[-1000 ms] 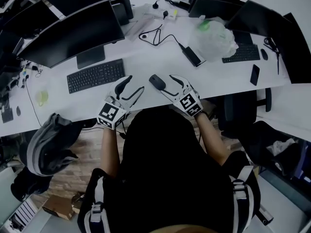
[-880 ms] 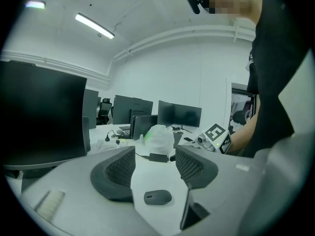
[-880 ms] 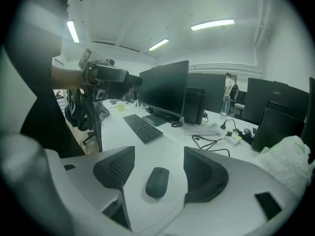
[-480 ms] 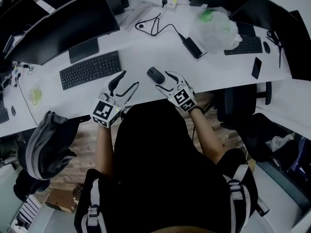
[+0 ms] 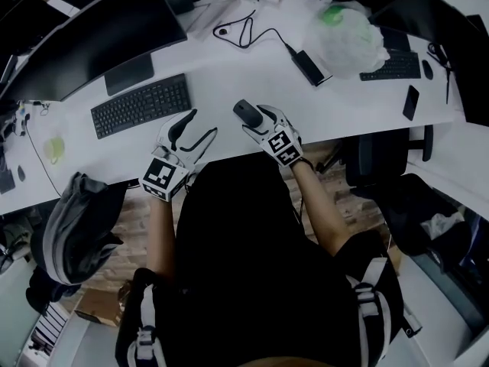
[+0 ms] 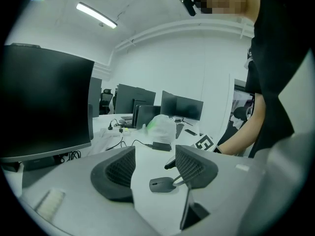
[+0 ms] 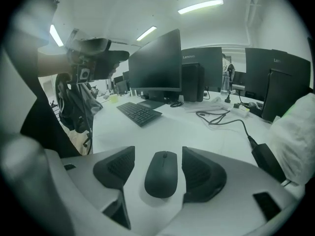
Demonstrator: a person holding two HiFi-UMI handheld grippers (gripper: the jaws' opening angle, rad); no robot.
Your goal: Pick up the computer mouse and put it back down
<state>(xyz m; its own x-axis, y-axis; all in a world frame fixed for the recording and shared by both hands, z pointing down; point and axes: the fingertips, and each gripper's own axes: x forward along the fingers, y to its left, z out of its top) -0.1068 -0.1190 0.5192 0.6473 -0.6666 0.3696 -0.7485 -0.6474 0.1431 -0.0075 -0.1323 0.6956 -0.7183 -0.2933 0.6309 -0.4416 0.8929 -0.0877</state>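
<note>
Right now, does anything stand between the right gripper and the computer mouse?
Nothing visible does. The computer mouse lies on the desk directly between the open jaws of the right gripper, one jaw on either side, with only bare desk around it.

I'm standing in an open-plan office: long white desks [image 5: 229, 79] carry dark monitors [image 5: 99, 40], black keyboards [image 5: 141, 105] and trailing cables [image 5: 244, 33]. A swivel chair [image 5: 372, 163] is tucked under one desk, and strip lights [image 7: 201, 6] line the ceiling.

The dark grey oval plastic computer mouse [image 5: 246, 113] lies flat near the white bench's [image 5: 221, 82] front edge, nose towards 11 o'clock.
</note>
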